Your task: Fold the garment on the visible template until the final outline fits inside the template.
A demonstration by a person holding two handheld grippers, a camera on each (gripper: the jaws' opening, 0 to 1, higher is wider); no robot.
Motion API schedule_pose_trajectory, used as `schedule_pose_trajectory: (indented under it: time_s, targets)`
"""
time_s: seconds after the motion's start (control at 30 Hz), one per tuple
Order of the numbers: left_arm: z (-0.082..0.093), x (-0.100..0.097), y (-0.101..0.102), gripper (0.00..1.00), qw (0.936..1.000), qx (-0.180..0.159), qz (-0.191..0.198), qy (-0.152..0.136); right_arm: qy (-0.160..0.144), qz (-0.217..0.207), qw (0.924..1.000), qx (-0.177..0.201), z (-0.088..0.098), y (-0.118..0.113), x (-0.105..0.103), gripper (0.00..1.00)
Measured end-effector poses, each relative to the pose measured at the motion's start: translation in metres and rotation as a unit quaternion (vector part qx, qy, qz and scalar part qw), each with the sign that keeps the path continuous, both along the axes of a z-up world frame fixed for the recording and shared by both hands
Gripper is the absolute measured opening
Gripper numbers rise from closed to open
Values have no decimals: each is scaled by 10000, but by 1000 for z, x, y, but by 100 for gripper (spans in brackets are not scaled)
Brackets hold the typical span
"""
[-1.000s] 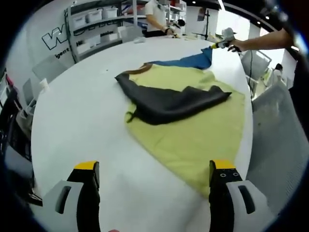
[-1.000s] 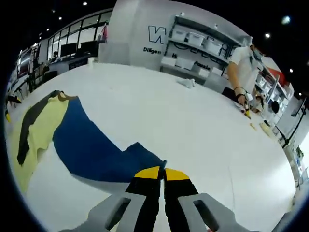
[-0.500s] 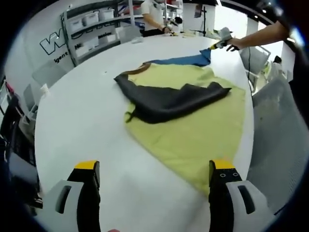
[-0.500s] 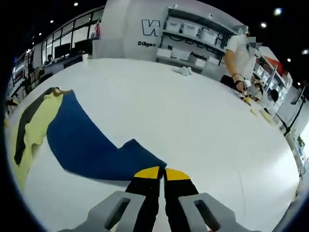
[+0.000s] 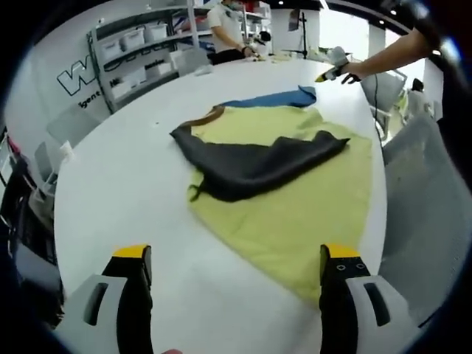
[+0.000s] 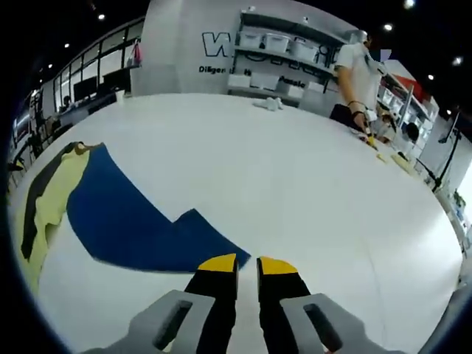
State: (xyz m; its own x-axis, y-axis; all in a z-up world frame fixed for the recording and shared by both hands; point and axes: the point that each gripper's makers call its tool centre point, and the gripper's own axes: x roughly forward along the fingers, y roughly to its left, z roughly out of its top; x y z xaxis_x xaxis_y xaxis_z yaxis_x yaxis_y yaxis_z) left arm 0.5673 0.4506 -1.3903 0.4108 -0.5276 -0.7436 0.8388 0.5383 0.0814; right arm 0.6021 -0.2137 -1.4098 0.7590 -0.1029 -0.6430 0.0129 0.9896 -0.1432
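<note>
On the white worktop point(image 5: 118, 177) ahead of your left gripper point(image 5: 236, 284), the yellow-green template point(image 5: 302, 206) lies spread flat, reaching from near your right-hand finger up toward the far edge. Your left fingers point(image 5: 134, 291) stand wide apart, holding nothing, with bare worktop and the near corner of the template between them.

Across the template's upper half lies the garment. Its dark grey part point(image 5: 251, 164) is folded over on itself, with a brown collar band point(image 5: 206, 116) at its far left end. Beyond that, its blue part point(image 5: 276, 98) stretches toward the far side of the worktop, off the template. Your right gripper point(image 5: 330, 72) shows there at the top right, held by your hand point(image 5: 350, 70), its yellow tips just beside the blue cloth's far corner.

From the right gripper view, your right gripper point(image 6: 247, 267) has its fingers point(image 6: 217, 267) slightly parted, a thin gap between the yellow tips. The corner of the blue cloth point(image 6: 133, 225) lies flat on the worktop just beside the left tip, and I cannot tell whether they touch; nothing is clamped between the tips. The blue panel runs back to the left, where it meets the template point(image 6: 55, 199) and the dark grey part point(image 6: 33, 203).

Another person point(image 6: 358, 81) stands at the far edge of the worktop, in front of shelving point(image 6: 276, 55) with storage bins.
</note>
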Motion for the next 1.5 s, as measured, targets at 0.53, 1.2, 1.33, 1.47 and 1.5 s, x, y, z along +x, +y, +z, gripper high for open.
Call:
schedule_pose_trajectory:
  time_s: [0.53,1.2,1.33,1.47,1.5]
  targets:
    - [-3,-1,-1,92,10000,30,-19,90,-118,290,9991,291,-2,42,38,17]
    - [3,0,-1,91,9999,22,72,78,316,237,9985,380,-32,58,56,10]
    - [3,1,0,91,9999,33,103,80,278,337,9988,214,-32,57,57,8]
    - [1,0,-1,91,9999,43,116,90,413,397,9983,70,-31,54,56,2]
    - [1,0,-2,91,9999,41,118,86,418,395,9983,79,-31,54,56,1]
